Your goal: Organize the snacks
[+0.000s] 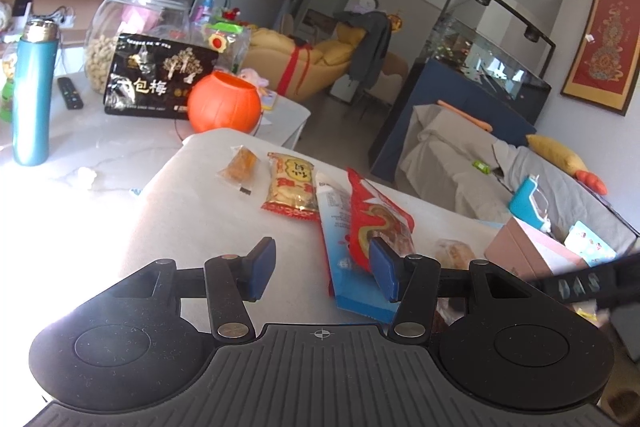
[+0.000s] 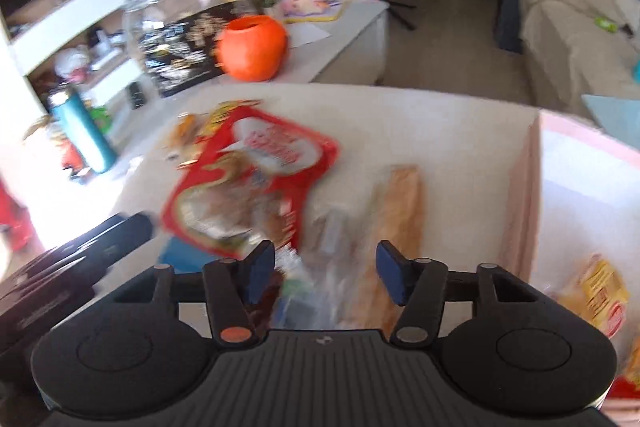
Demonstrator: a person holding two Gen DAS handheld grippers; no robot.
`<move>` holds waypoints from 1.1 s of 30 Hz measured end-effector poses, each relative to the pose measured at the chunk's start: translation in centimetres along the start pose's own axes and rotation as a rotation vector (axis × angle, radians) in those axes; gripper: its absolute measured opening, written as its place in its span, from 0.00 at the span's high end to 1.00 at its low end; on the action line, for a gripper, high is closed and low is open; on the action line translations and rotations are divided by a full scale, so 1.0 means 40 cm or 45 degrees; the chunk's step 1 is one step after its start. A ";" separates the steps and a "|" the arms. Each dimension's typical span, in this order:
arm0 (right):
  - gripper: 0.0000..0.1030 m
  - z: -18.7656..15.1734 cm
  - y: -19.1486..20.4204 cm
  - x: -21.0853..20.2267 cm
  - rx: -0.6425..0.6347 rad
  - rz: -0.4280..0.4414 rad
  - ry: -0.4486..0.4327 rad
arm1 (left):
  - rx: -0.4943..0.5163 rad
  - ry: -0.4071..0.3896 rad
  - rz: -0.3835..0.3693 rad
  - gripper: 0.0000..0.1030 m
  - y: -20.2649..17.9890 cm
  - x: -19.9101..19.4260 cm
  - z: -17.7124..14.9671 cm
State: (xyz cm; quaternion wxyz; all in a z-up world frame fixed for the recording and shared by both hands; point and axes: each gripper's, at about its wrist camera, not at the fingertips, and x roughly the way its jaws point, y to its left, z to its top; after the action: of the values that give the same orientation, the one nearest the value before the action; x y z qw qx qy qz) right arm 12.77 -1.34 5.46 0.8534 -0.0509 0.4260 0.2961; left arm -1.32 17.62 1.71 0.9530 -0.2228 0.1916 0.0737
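Observation:
Snack packets lie on a white cloth-covered surface (image 1: 200, 211). In the left wrist view: a small orange pastry packet (image 1: 240, 165), a yellow cracker packet (image 1: 291, 187), a blue-and-white flat pack (image 1: 340, 227) with a red snack bag (image 1: 378, 223) on it. My left gripper (image 1: 324, 269) is open and empty above the cloth. My right gripper (image 2: 326, 273) is open over a clear-wrapped packet (image 2: 320, 267) and a tan bread packet (image 2: 400, 211), beside the red bag (image 2: 248, 187). A pink box (image 2: 580, 163) at right holds a yellow packet (image 2: 600, 299).
An orange pumpkin bucket (image 1: 224, 101), a black snack bag (image 1: 156, 79), a glass jar of nuts (image 1: 132, 27), a blue bottle (image 1: 32, 95) and a remote (image 1: 70, 93) stand on the marble table behind. The pink box (image 1: 532, 251) sits at right. A sofa lies beyond.

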 end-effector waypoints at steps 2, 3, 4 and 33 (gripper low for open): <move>0.65 -0.029 0.003 -0.002 0.046 0.140 0.097 | 0.018 -0.006 -0.013 0.45 -0.007 -0.004 -0.002; 0.65 -0.049 0.003 -0.005 0.066 0.163 0.114 | 0.037 -0.014 -0.023 0.45 -0.013 -0.006 -0.002; 0.65 -0.074 0.006 -0.012 0.070 0.148 0.111 | 0.059 -0.022 -0.034 0.45 -0.022 -0.011 -0.002; 0.25 -0.386 -0.170 -0.212 0.249 -0.159 -0.293 | 0.765 0.392 -0.056 0.49 -0.323 0.215 -0.033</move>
State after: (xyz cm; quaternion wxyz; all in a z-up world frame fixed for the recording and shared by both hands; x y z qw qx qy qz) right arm 1.82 -16.08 1.01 0.9142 0.0403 0.3483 0.2033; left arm 9.05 6.01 2.30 0.9374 0.0553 0.3415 -0.0409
